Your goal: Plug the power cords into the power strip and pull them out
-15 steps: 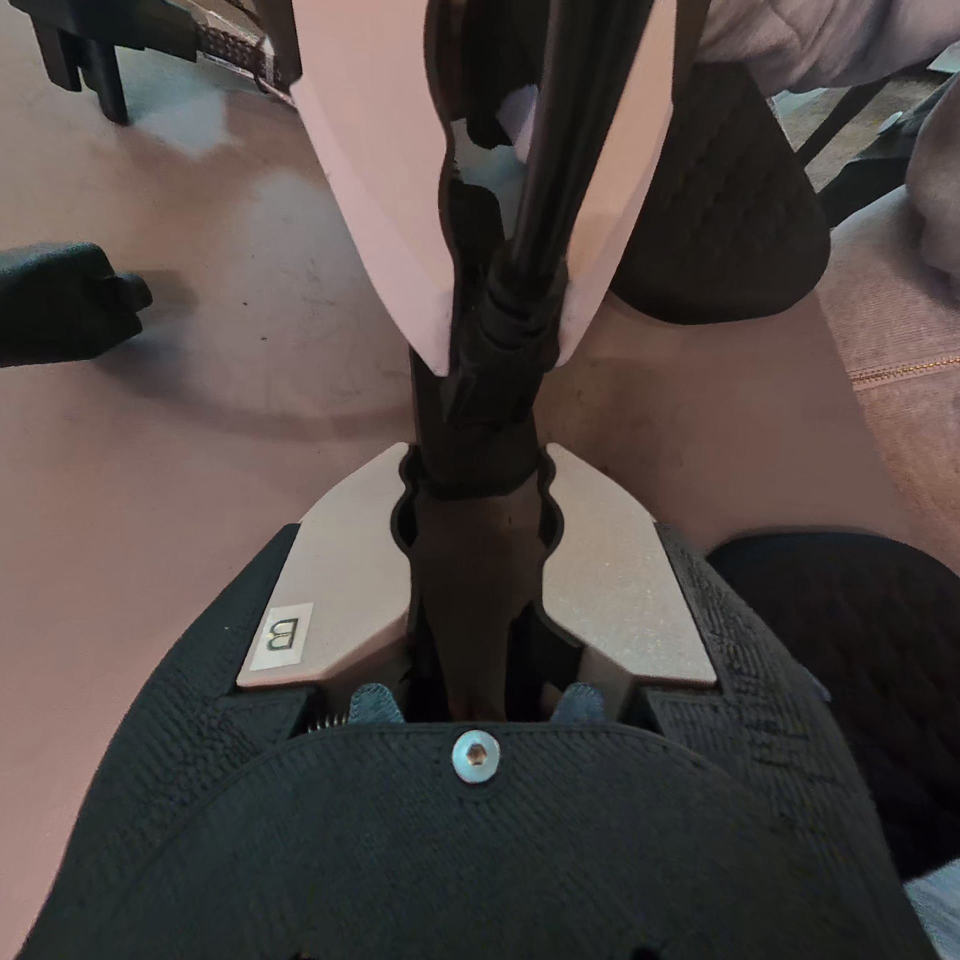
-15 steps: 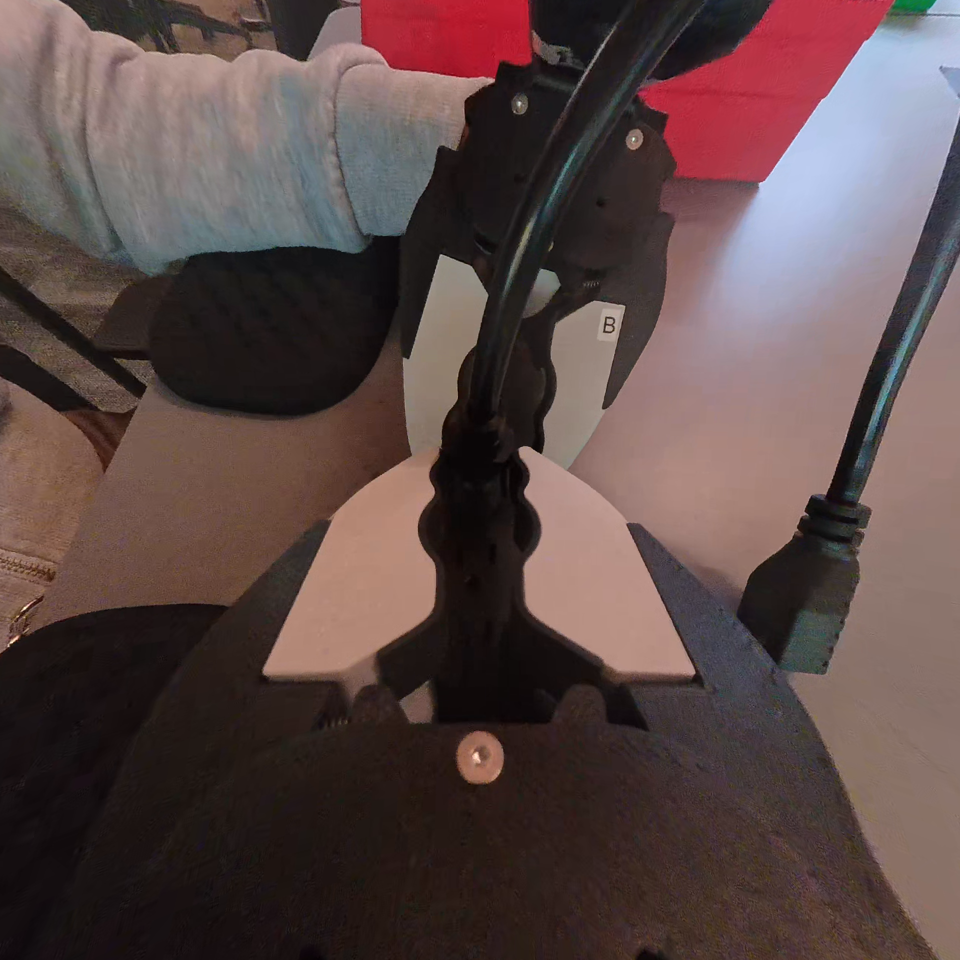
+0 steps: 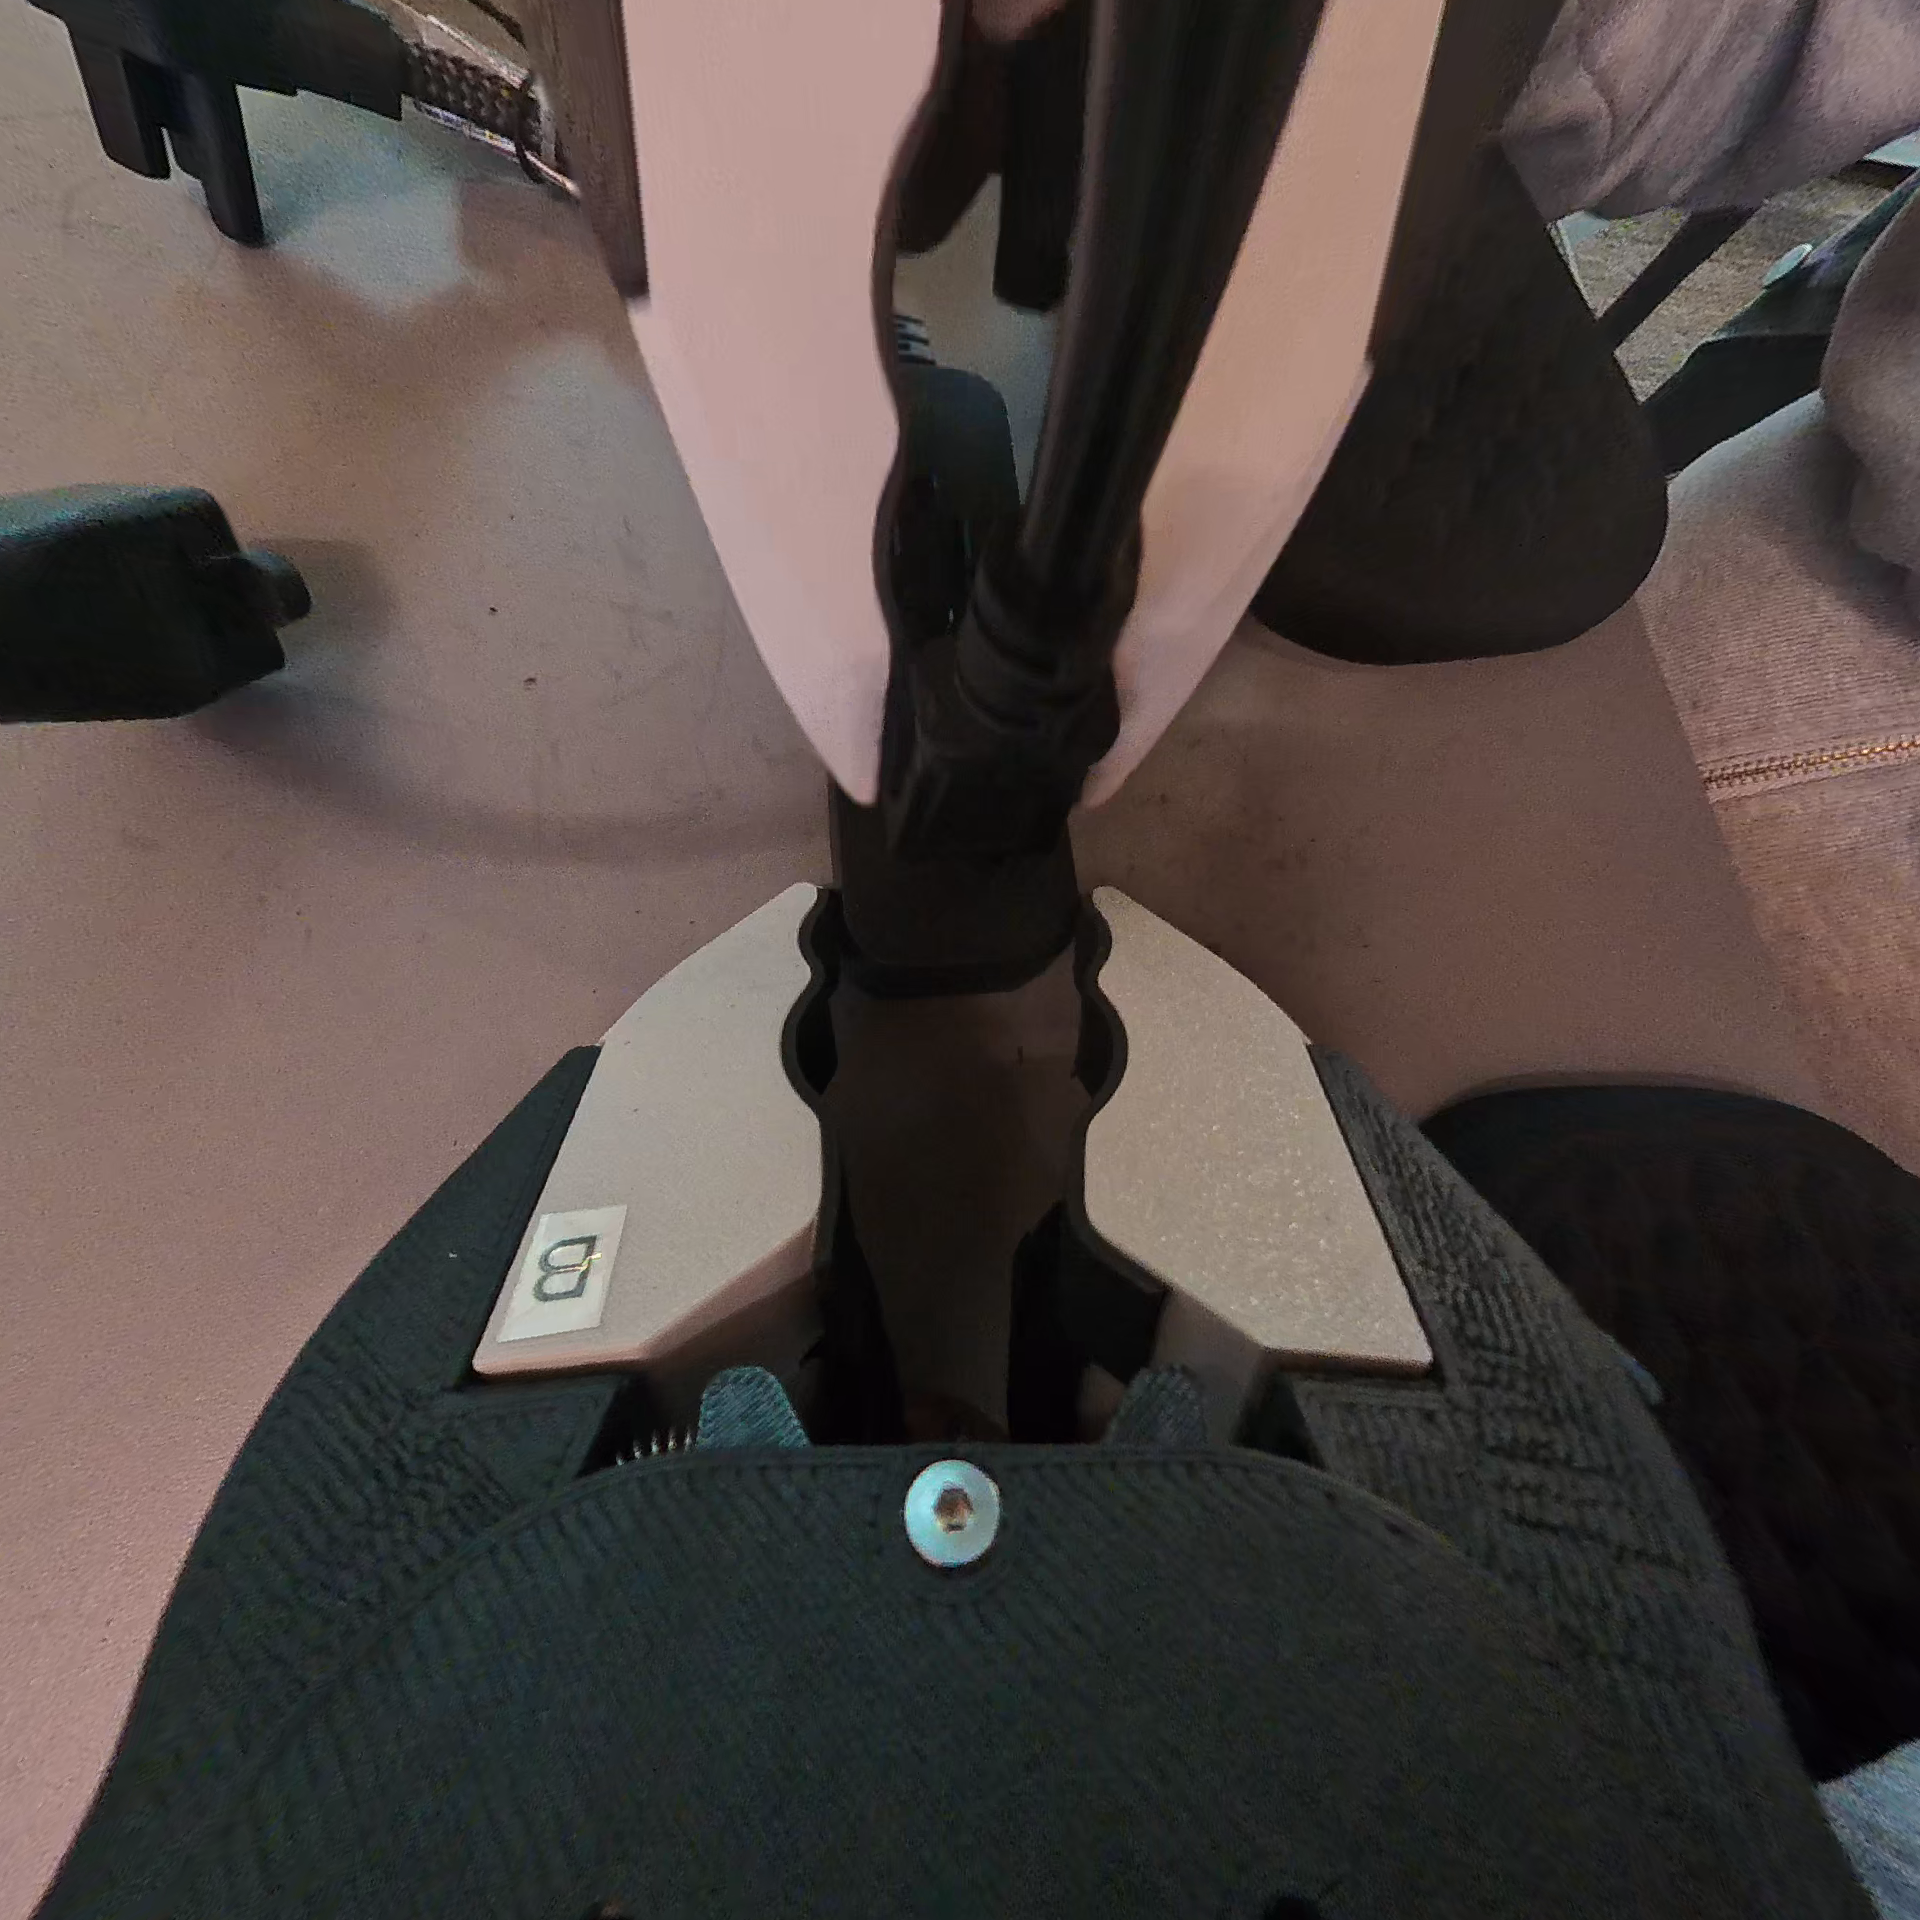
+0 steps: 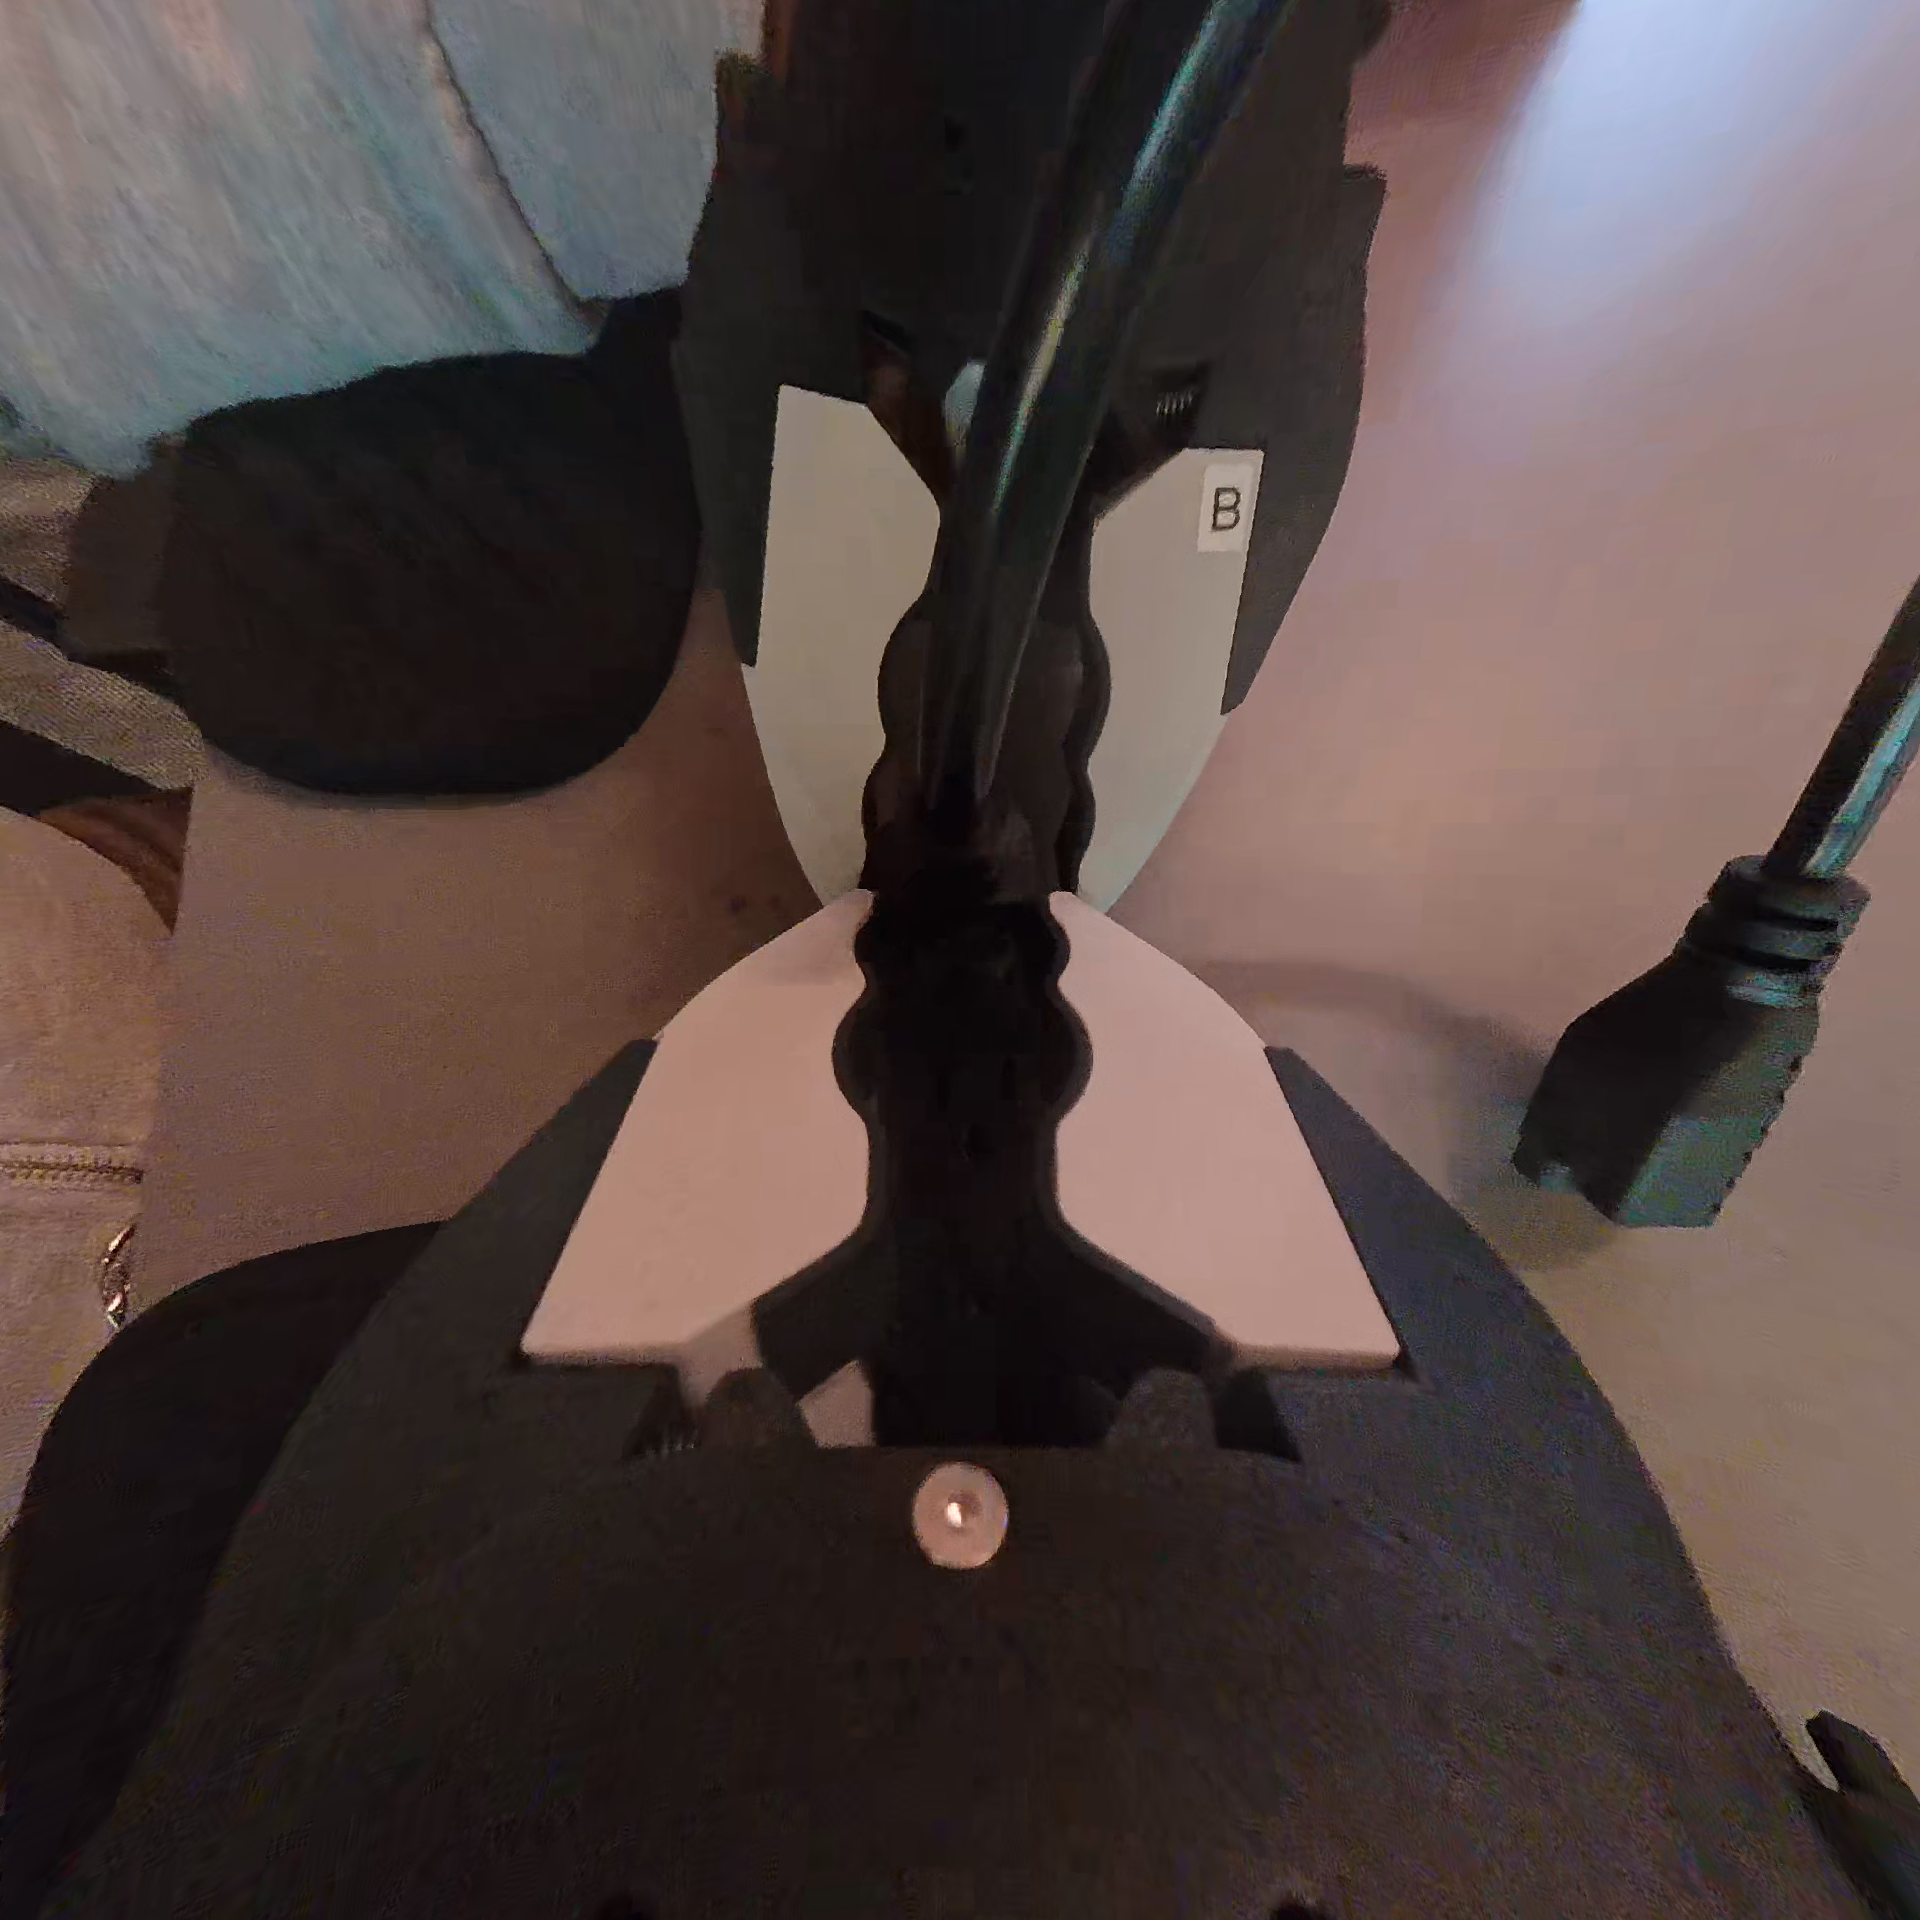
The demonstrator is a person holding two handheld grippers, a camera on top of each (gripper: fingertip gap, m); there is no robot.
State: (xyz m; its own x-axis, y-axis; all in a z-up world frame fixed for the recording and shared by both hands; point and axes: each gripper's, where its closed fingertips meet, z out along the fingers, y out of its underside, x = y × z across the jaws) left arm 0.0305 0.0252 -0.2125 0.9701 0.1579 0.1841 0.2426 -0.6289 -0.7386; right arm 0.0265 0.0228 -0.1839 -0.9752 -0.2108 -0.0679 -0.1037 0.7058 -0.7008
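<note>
Between the two white pads of the left tongs (image 3: 951, 940), in the left wrist view, a black plug body (image 3: 951, 914) is seen pinched at the tips, low over the pinkish counter (image 3: 416, 831). Just beyond, the right tongs (image 3: 977, 790) are met nose to nose, and their pale pads are closed on the ribbed collar of the same black power cord (image 3: 1122, 312), which runs up and away to the far edge of the picture. A second black plug (image 3: 125, 603) is seen lying on the counter at the far left, well apart. A black padded chair arm (image 3: 1455, 499) and a grey sleeve (image 3: 1683, 94) are seen at the far right. Whether a power strip is present cannot be told from this view.

From the right wrist view, the right tongs (image 4: 961, 920) are shown pressed onto the black plug, which fills the wavy gap between the white pads. The cord (image 4: 1049, 416) is seen rising from the tips and crossing in front of the left tongs (image 4: 971, 873), whose white pads touch the right ones tip to tip. Another black plug (image 4: 1662, 1101) with its cord is seen tilted on the counter (image 4: 1558, 520) at the right, apart from both tongs. A light sleeve (image 4: 260, 187) is seen at the far left, much blurred.
</note>
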